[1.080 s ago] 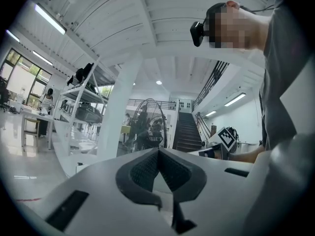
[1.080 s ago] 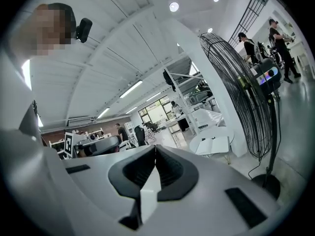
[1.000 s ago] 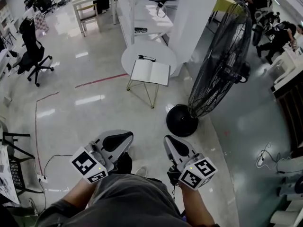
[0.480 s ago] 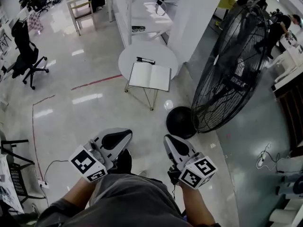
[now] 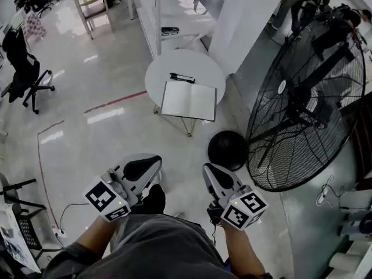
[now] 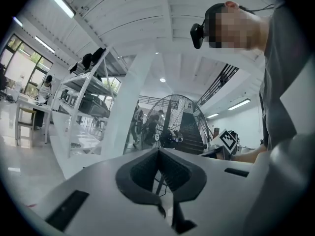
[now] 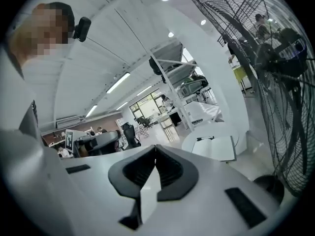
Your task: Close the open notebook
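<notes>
Notebook (image 5: 189, 101) lies open and flat on the round white worktop (image 5: 192, 63), at the edge nearest you, with both blank pages showing. A black pen (image 5: 181, 77) rests on the worktop just beyond the notebook's far edge. The worktop stands on thin gold-coloured legs (image 5: 187, 124) over a glossy pale floor (image 5: 116, 138), where a red tape line (image 5: 115, 100) runs off to the left.

To the right of the worktop stands a large black cage fan (image 5: 308, 103), its round base (image 5: 228, 150) on the floor between you and the notebook. A white column (image 5: 244, 22) rises just behind the worktop, and a long white desk (image 5: 180, 22) lies beyond it. A black office chair (image 5: 23, 68) stands well off to the left.

Your left gripper (image 5: 145, 168) and right gripper (image 5: 216, 178) are low in front of you, well apart from the worktop. Each has its jaws together with nothing between them, and both point towards the notebook. In the right gripper view the open notebook sits ahead, to the right of the jaws.
</notes>
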`<action>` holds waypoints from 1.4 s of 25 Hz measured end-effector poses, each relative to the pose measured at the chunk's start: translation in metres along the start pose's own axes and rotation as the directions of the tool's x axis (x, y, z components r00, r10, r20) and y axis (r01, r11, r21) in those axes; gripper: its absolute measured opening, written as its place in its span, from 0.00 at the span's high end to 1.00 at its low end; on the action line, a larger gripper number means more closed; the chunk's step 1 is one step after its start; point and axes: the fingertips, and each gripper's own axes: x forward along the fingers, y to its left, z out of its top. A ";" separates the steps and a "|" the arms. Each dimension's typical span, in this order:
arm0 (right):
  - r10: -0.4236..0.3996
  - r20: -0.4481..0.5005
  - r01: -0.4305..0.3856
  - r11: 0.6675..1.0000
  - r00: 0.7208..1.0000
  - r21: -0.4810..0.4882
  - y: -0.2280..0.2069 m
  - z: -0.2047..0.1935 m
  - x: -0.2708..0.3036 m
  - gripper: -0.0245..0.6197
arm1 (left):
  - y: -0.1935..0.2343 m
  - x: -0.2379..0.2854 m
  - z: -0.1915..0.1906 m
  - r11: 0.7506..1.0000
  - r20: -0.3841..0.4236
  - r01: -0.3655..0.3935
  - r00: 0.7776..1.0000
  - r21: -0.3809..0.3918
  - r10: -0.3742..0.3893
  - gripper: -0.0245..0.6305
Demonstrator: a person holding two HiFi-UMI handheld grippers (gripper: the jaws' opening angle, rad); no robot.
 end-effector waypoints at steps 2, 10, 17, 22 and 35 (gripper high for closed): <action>-0.013 -0.005 0.013 1.000 1.000 0.010 -0.004 0.005 0.016 0.93 | 0.018 0.005 0.003 1.000 -0.005 0.007 1.000 -0.010 -0.007 0.95; -0.061 -0.023 0.061 0.998 0.998 0.030 -0.022 0.026 0.083 0.93 | 0.090 0.023 0.019 0.998 -0.021 0.045 0.999 -0.034 -0.045 0.95; -0.112 -0.042 0.114 0.993 0.993 0.041 -0.042 0.037 0.133 0.93 | 0.148 0.039 0.030 0.996 -0.032 0.077 0.996 -0.044 -0.079 0.95; -0.145 -0.050 0.148 0.987 0.988 0.056 -0.048 0.040 0.158 0.93 | 0.179 0.043 0.038 0.994 -0.037 0.099 0.994 -0.047 -0.101 0.95; -0.178 -0.064 0.182 0.982 0.982 0.054 -0.068 0.051 0.193 0.93 | 0.218 0.055 0.035 0.992 -0.049 0.108 0.993 -0.070 -0.112 0.95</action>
